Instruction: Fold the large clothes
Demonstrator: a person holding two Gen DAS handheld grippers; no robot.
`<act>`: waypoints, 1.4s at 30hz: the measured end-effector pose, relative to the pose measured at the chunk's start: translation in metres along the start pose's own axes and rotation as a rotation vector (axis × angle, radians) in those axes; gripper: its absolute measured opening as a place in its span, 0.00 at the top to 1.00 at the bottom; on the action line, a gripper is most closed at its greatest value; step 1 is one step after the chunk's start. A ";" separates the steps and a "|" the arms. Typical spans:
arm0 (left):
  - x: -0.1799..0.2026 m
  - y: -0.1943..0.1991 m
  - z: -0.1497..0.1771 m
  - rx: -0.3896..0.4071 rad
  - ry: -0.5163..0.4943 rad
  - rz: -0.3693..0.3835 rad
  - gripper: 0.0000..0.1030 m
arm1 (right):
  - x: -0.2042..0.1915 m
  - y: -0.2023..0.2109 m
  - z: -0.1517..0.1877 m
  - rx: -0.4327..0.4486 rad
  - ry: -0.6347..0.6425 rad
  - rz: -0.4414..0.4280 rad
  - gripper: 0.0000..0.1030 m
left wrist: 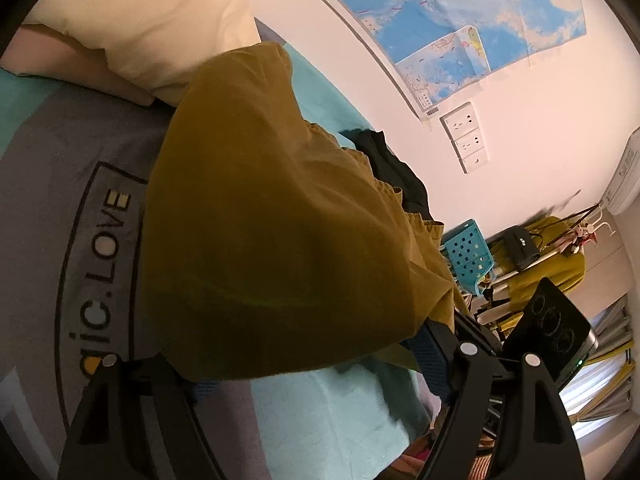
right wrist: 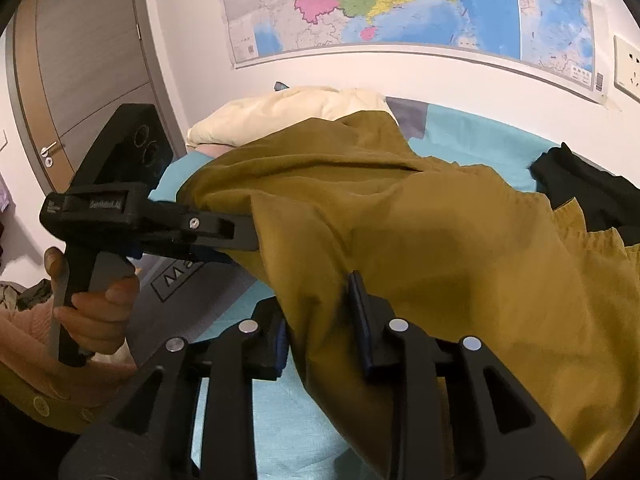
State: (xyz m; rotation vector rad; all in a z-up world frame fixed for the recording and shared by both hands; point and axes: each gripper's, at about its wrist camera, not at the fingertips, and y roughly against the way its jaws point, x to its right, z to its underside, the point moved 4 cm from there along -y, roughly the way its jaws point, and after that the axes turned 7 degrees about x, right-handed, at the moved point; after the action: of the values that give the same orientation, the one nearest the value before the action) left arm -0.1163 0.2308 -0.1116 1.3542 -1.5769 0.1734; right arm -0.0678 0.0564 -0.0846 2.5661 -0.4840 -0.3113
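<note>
Gripping item one: right gripper (right wrist: 320, 320), jaws drawn in on a fold of the mustard garment (right wrist: 440, 240); cloth passes between the blue pads (right wrist: 280, 340) and appears pinched there.

Item two: left gripper (left wrist: 320, 376), jaws set wide. In its own view the garment's edge drapes over the gap and across the fingers; whether the pads press on the cloth cannot be told. In the right wrist view its black body (right wrist: 152, 216) reaches into the garment's far edge, held by a hand (right wrist: 96, 316) at lower left.

Item three: the garment itself, large, mustard-coloured, lifted in a bunched hump above the bedsheet (left wrist: 48, 208), which is grey and teal with printed lettering. Cream pillow (left wrist: 152, 20) beyond it; dark clothing (right wrist: 580, 192) lies beside it toward the wall. Wall map (right wrist: 400, 4) above.

Handling note, as judgement: the step appears to be lifting and spreading the garment before a fold. Best done with both grips on matching edges, hands drawn apart until the cloth hangs flat, then lowered evenly onto the sheet, clear of the dark clothing. A one-sided hold is likely to twist the fabric.
</note>
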 end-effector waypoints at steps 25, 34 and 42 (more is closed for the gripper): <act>-0.020 0.017 -0.006 0.045 -0.044 -0.011 0.22 | 0.090 0.080 0.063 0.043 -0.340 0.127 0.53; -0.007 -0.007 -0.008 0.020 -0.190 -0.199 0.27 | 0.102 0.154 0.097 0.153 -0.620 0.022 0.35; -0.006 -0.020 -0.016 0.002 -0.261 -0.265 0.25 | 0.125 0.191 0.144 0.172 -0.878 0.133 0.28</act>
State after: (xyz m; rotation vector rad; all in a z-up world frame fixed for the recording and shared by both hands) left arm -0.0912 0.2379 -0.1175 1.6224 -1.5877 -0.1707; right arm -0.0514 -0.2100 -0.1232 2.4212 -1.0089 -1.4120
